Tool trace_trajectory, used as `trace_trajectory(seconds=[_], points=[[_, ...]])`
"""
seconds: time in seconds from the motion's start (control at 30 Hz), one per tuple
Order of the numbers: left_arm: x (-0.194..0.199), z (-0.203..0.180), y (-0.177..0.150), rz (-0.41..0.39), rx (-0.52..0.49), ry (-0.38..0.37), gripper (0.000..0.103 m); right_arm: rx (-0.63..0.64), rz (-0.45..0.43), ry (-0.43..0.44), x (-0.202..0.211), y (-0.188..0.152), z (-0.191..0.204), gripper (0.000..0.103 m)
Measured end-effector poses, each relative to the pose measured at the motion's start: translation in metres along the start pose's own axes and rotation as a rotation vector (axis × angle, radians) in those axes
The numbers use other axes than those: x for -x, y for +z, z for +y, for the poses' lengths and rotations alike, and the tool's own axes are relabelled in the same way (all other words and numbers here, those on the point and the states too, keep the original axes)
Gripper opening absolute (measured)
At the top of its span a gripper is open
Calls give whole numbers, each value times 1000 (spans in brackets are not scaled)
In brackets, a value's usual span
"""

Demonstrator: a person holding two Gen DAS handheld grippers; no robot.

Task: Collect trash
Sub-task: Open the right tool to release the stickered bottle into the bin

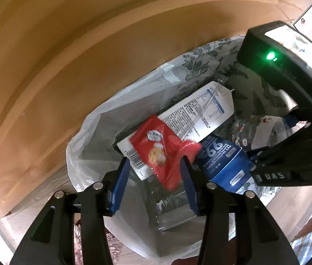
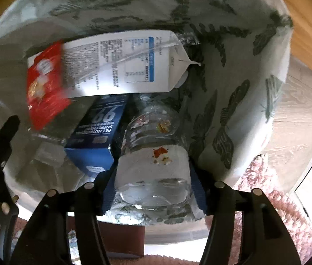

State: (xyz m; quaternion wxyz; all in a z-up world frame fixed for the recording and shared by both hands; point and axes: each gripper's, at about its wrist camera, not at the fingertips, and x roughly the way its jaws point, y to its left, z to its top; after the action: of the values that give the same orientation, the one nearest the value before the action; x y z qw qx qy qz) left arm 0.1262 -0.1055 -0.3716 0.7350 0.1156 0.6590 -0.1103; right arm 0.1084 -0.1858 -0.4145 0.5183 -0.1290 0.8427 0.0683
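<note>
Left hand-held gripper [image 1: 153, 170]: spread above the bag [image 1: 85, 132], red wrapper [image 1: 162, 152] loose between its fingers, seemingly dropping.
Right hand-held gripper [image 2: 153, 185]: pinching the clear bottle [image 2: 153, 154] sideways, bottle's long axis pointing forward into the bag.
Nearer: right.

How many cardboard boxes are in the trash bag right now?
2: a white carton lying across the back, and a blue box beneath its near edge, beside the bottle. More may be buried.

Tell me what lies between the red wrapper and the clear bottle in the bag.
The blue box, between red wrapper and clear bottle; the right wrist view shows it.
</note>
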Motion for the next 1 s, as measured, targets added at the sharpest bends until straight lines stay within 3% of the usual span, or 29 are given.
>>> trace_trajectory(seconds=[0.13,0.5,0.7,0.93,1.0], points=[[3,2,-4,7,10,6,45,6,-40,11,15,-6,3,74],[23,16,-14,-15,73,5,46,-22,-52,108,21,-17,-6,84],[26,18,-15,-15,87,4,46,-38,-92,127,41,-26,-21,84],[36,22,-14,-38,112,-27,46,122,-210,-87,43,-53,0,84],[37,23,-14,-42,118,-33,46,168,-222,-141,38,-54,7,75]])
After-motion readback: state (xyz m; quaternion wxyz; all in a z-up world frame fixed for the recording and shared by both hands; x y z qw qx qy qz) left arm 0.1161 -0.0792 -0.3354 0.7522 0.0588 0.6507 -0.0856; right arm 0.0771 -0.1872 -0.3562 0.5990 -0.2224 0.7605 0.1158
